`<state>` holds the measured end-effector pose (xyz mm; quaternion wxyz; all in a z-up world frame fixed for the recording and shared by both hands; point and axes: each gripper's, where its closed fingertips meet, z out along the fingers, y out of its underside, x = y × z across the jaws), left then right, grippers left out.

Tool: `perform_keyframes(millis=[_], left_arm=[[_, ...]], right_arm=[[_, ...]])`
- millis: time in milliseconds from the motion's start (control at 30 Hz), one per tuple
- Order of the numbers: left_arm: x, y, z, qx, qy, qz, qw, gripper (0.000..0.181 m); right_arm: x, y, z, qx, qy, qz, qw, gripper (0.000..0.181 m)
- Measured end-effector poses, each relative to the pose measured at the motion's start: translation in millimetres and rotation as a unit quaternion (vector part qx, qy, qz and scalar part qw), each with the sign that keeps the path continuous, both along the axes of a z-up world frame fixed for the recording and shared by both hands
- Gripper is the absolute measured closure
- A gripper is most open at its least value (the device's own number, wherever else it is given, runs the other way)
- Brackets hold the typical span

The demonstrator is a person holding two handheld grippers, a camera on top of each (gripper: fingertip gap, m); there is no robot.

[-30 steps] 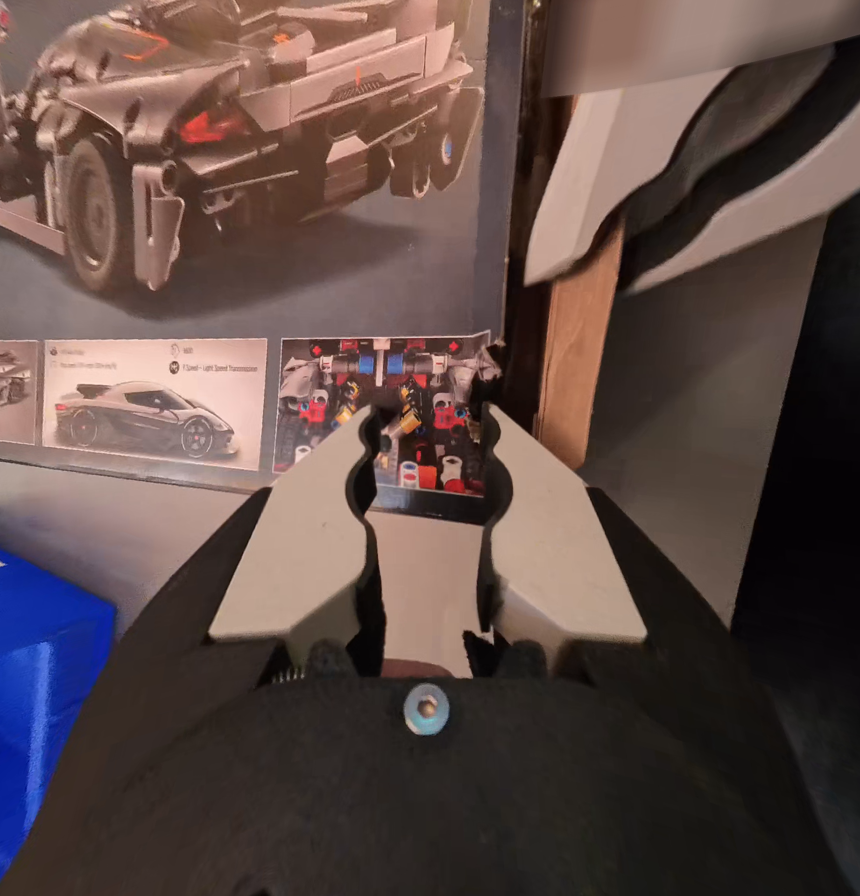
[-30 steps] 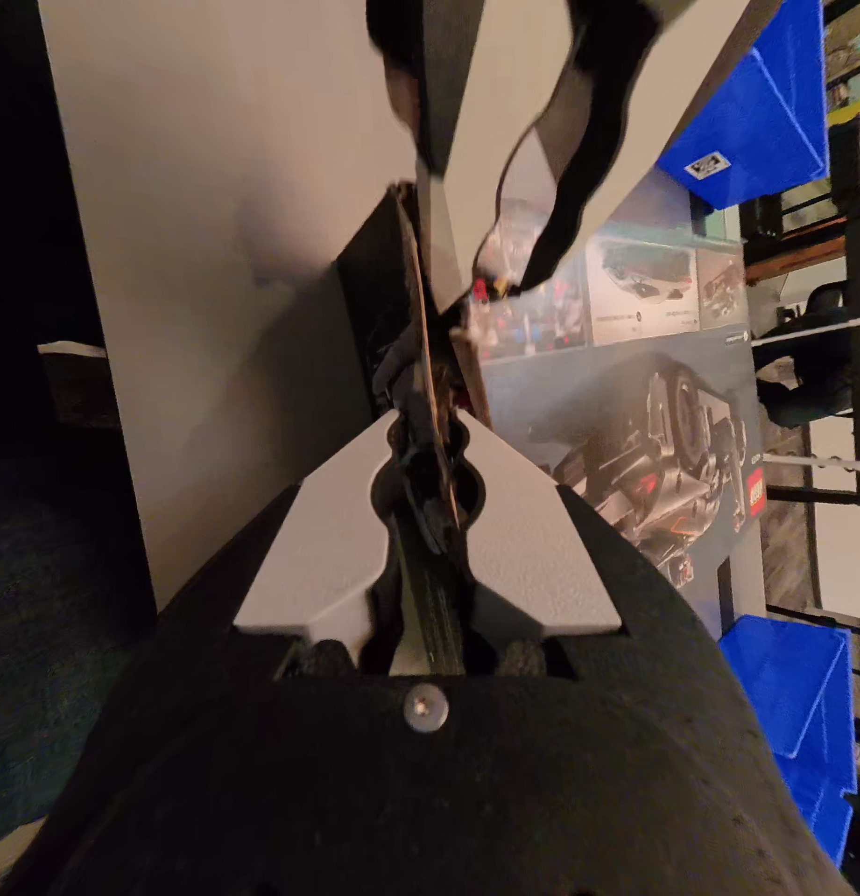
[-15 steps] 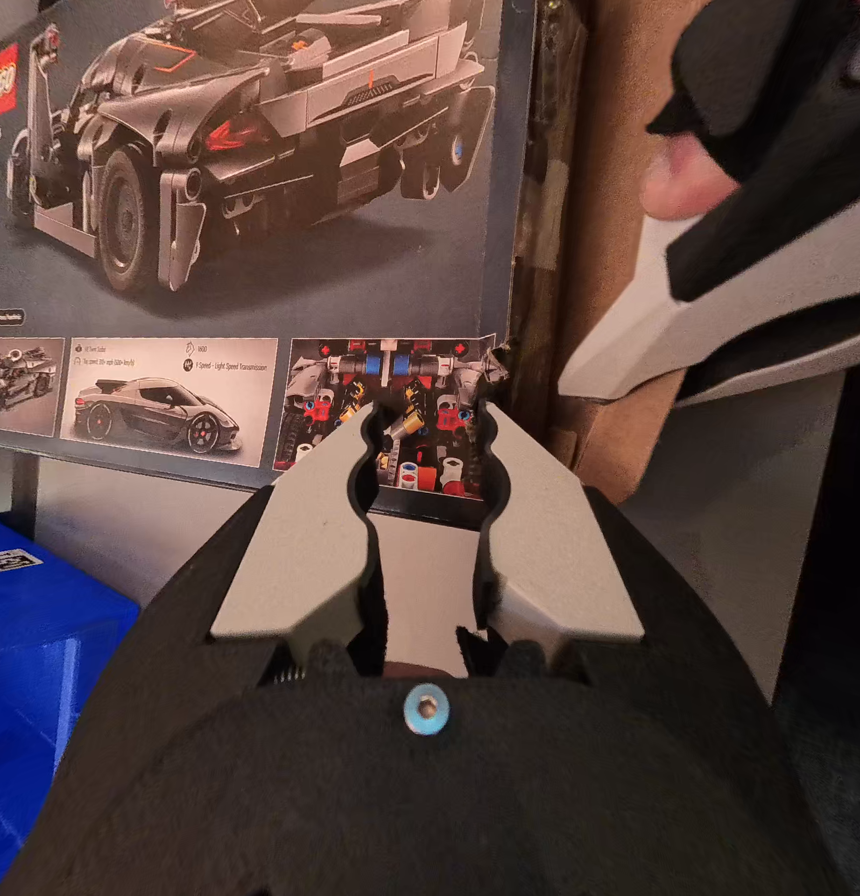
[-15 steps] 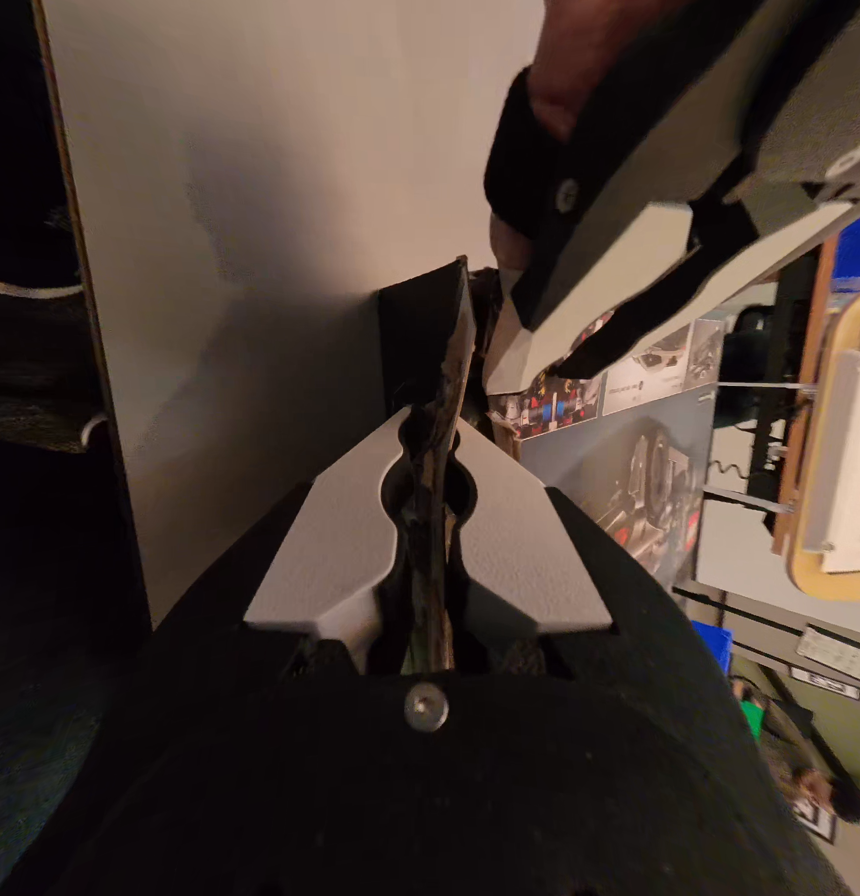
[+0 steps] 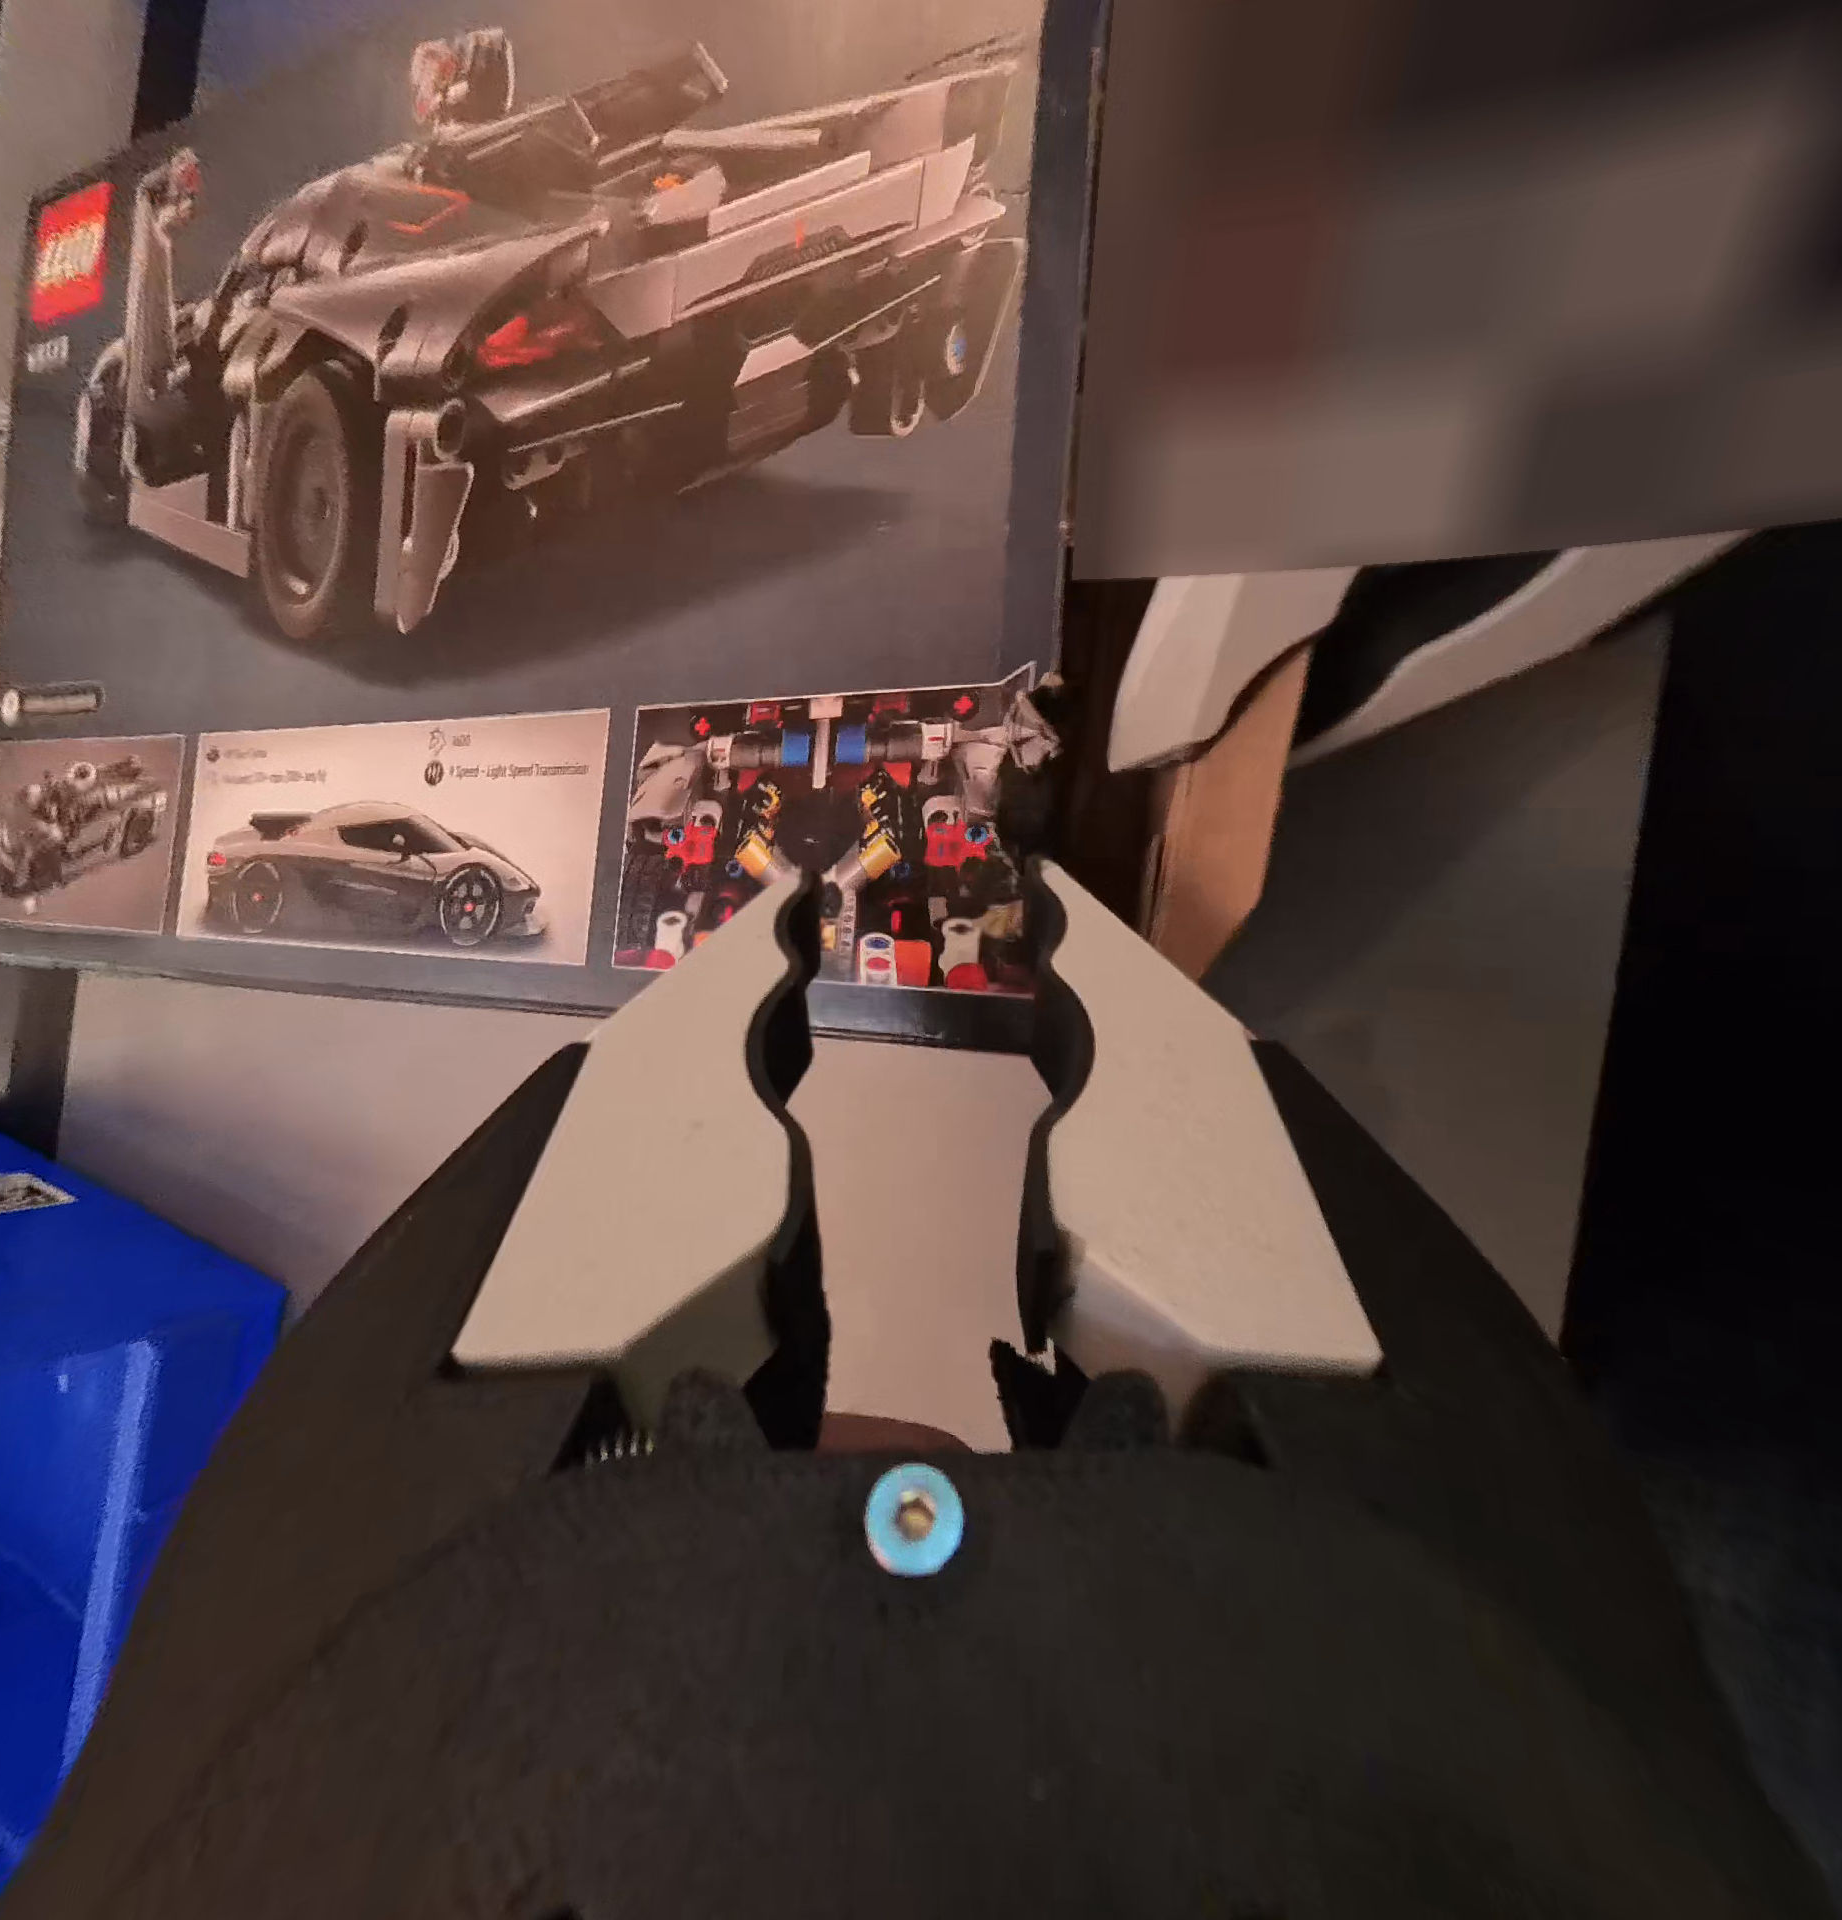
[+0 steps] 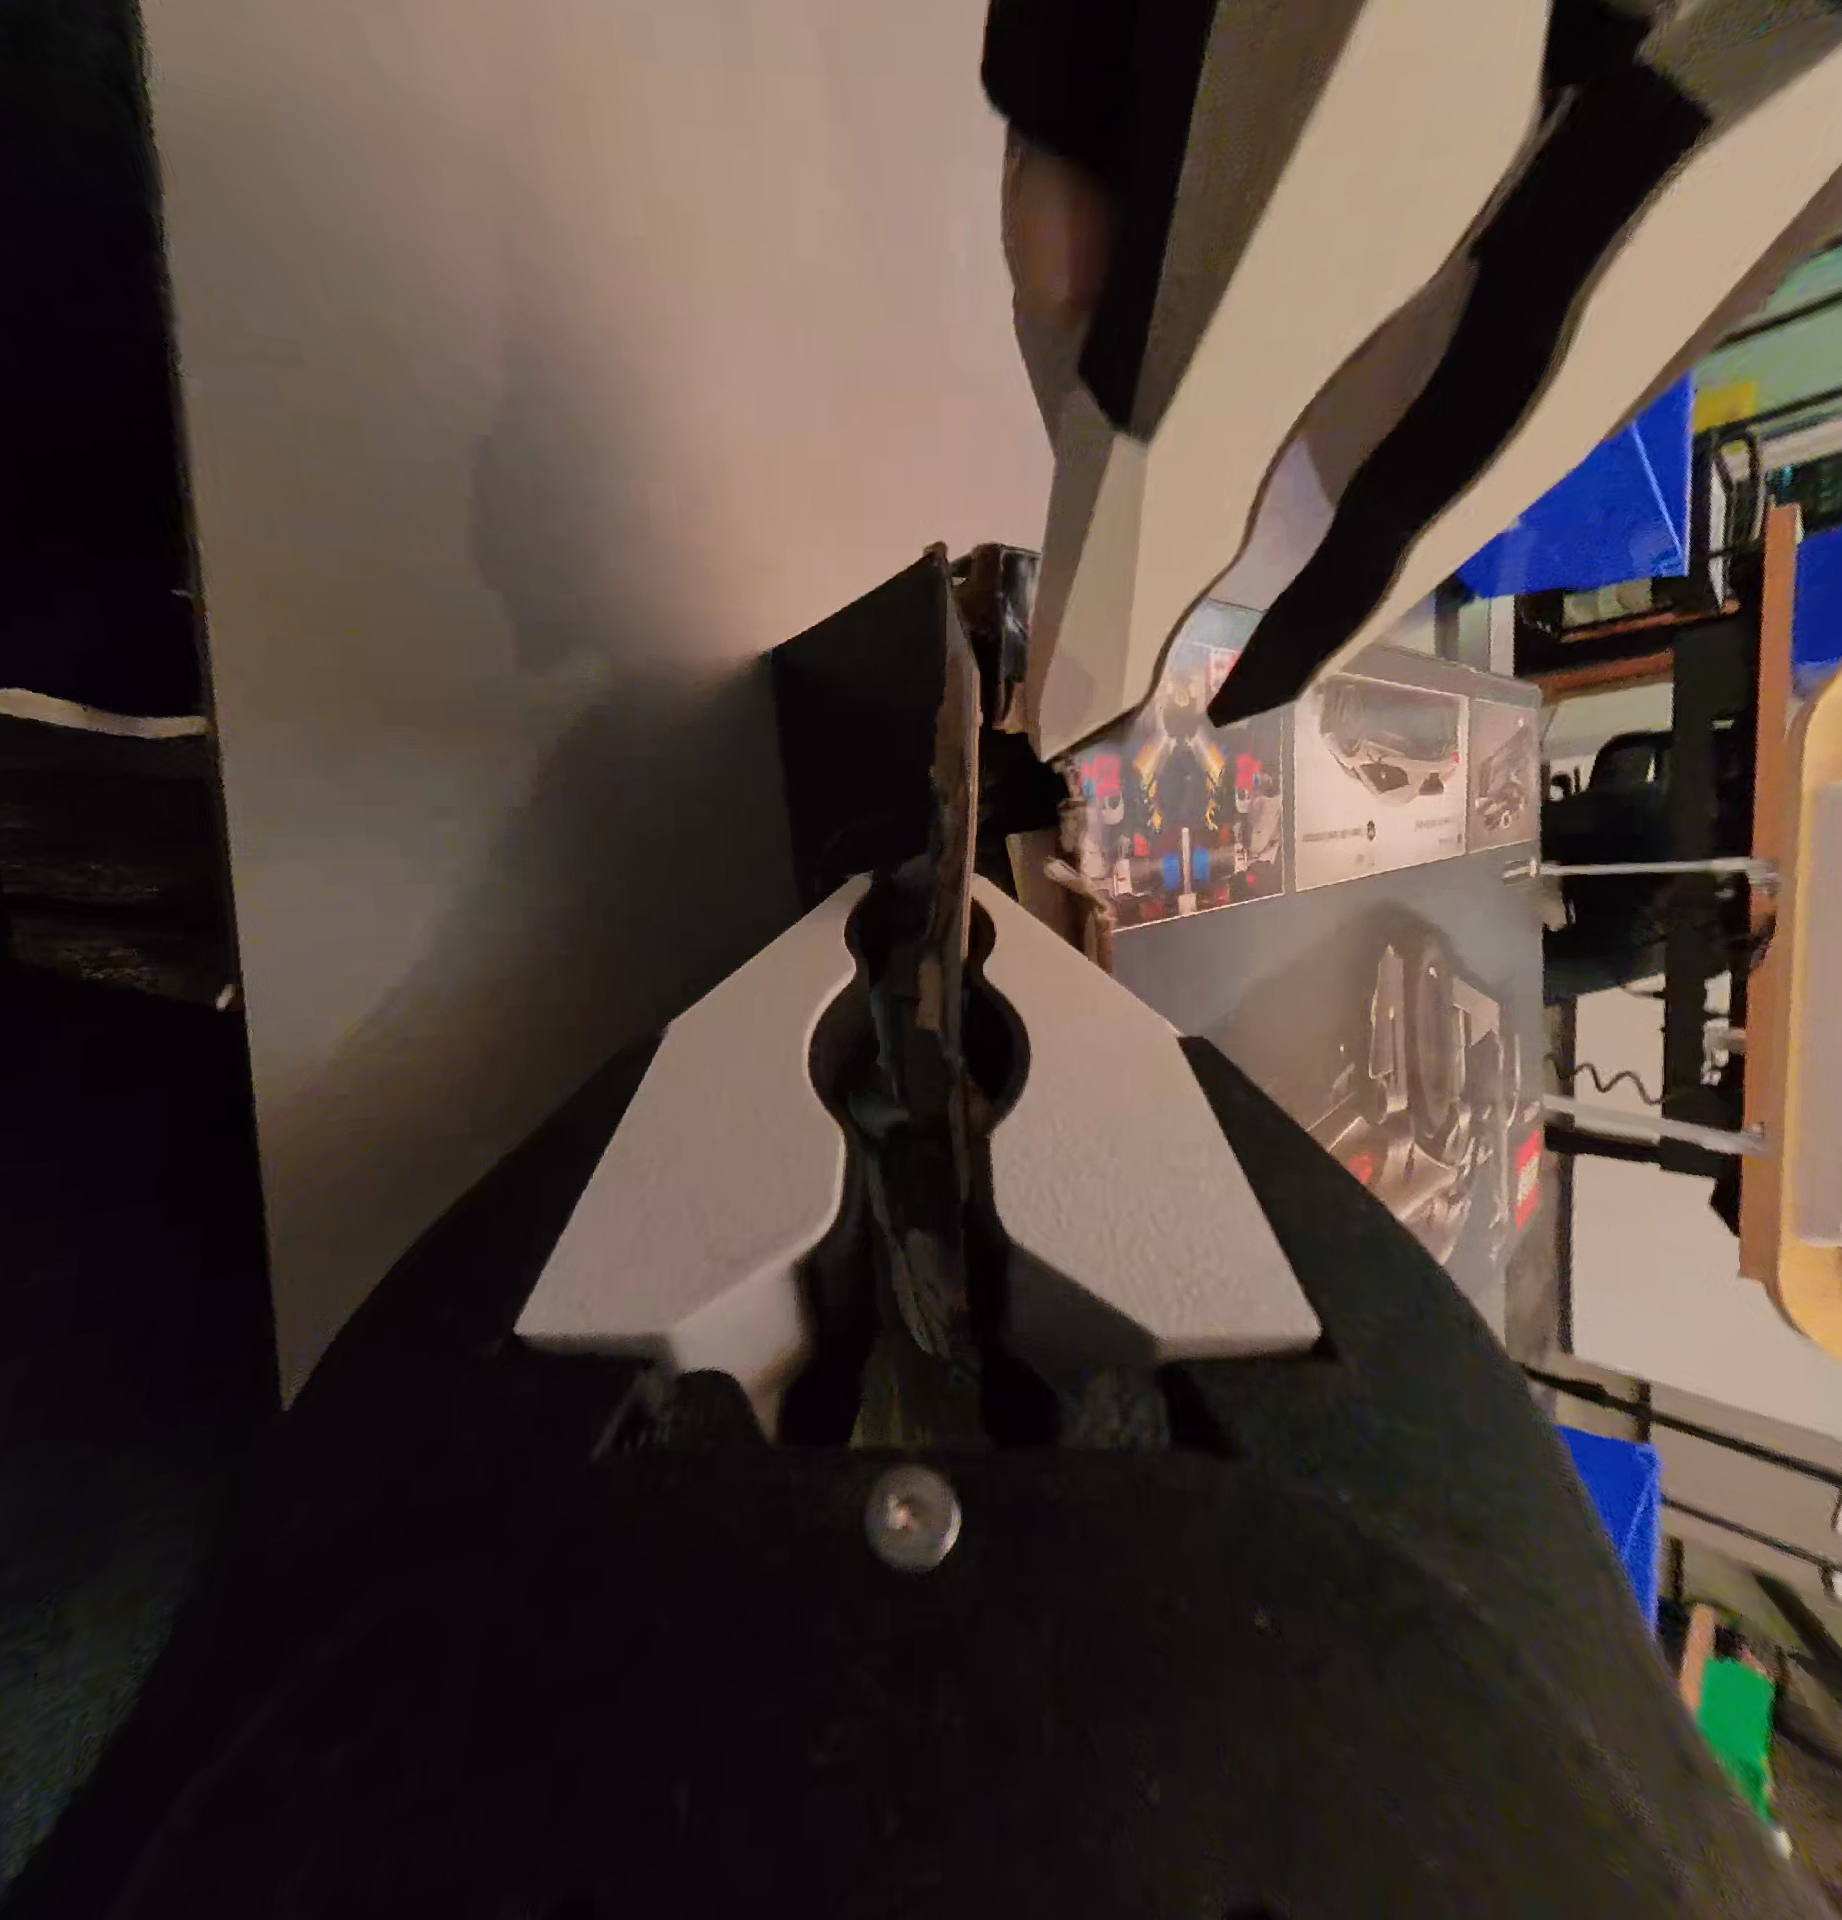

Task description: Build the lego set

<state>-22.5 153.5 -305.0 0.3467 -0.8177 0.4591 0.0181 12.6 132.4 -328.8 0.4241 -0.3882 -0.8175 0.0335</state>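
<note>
The lego set box (image 5: 584, 416), printed with a grey car, lies on a white table (image 5: 325, 1081). My left gripper (image 5: 919, 881) is open and empty, its tips over the box's near right corner. My right gripper (image 6: 922, 896) is shut on the box's torn brown end flap (image 6: 956, 727) and holds it edge-on between the fingers. The right gripper also shows in the left wrist view (image 5: 1270, 686), blurred, at the box's end. The left gripper shows in the right wrist view (image 6: 1197, 686), open above the box (image 6: 1364, 987) corner. The box's inside is hidden.
A blue bin (image 5: 86, 1403) stands left of the left gripper. More blue bins (image 6: 1603, 499) and a wooden-edged board (image 6: 1821, 987) show behind the box in the right wrist view. The table edge (image 5: 1613, 935) drops to dark floor on the right.
My right gripper has kept its hold on the flap and swung with it at the box's end. My left gripper stays open and has shifted slightly, so more of the box shows.
</note>
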Motion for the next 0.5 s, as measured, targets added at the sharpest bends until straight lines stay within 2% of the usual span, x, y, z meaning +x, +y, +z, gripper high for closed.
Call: perform_keyframes(millis=[67, 167, 267, 333, 367, 433, 500], left_arm=[[3, -6, 3, 0.01, 0.001, -0.015, 1.0, 0.142], [1, -16, 7, 0.019, 0.017, -0.027, 0.999, 0.141], [9, -20, 8, 0.047, -0.001, -0.04, 0.998, 0.142], [17, -22, 7, 0.044, -0.008, -0.057, 0.997, 0.141], [20, -26, 6, 0.037, -0.01, -0.071, 0.997, 0.132], [16, -26, 4, 0.042, -0.004, -0.071, 0.997, 0.126], [17, -27, 3, 0.043, -0.019, -0.071, 0.996, 0.132]], right_arm=[[5, -3, 0, 0.012, 0.001, 0.028, 1.0, 0.173], [17, -2, 0, -0.003, 0.004, 0.042, 0.999, 0.173], [25, -1, 0, -0.009, 0.006, 0.052, 0.999, 0.173], [26, 0, 1, -0.017, 0.001, 0.049, 0.999, 0.172], [26, -1, 5, -0.022, 0.005, 0.047, 0.999, 0.173], [24, -5, 13, -0.035, 0.019, 0.05, 0.998, 0.171], [21, -10, 14, -0.03, 0.017, 0.056, 0.998, 0.17]])
